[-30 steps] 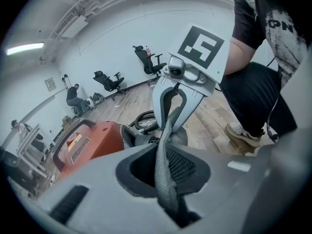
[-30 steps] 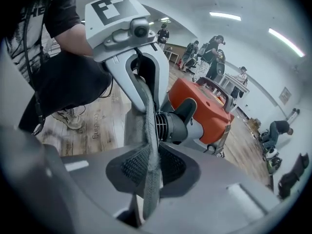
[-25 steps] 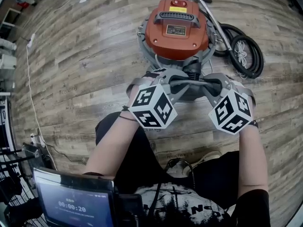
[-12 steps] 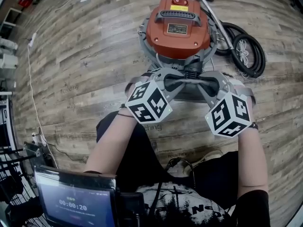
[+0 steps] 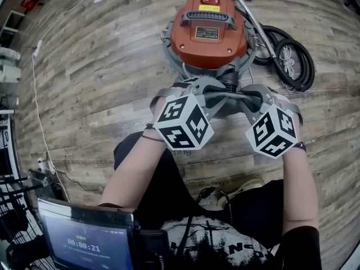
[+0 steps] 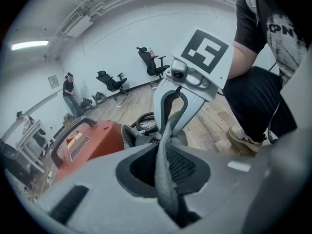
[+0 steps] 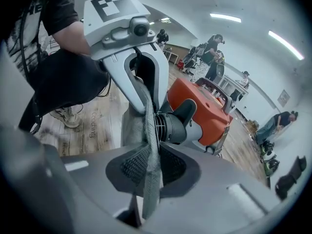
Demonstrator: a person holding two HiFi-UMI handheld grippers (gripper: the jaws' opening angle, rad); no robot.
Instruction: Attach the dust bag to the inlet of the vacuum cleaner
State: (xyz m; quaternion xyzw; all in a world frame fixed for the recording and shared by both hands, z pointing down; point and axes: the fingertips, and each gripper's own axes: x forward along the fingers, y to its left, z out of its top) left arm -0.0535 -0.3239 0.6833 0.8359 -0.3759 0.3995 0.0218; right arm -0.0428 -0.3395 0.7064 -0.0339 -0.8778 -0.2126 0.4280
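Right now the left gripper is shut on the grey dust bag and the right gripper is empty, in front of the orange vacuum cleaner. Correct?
One error: the right gripper is not empty. The right gripper view shows it shut on the grey dust bag too. The left gripper is shut on the bag, in front of the orange vacuum cleaner, as stated.

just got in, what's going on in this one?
A person on the wood floor holds a gripper in each hand. The left gripper and the right gripper are both clamped on a grey dust bag, stretching it between them right at the black ribbed inlet of the orange vacuum cleaner. The fabric is close up to the inlet's mouth, but whether it is seated on it can't be told. The black hose lies coiled beside the vacuum.
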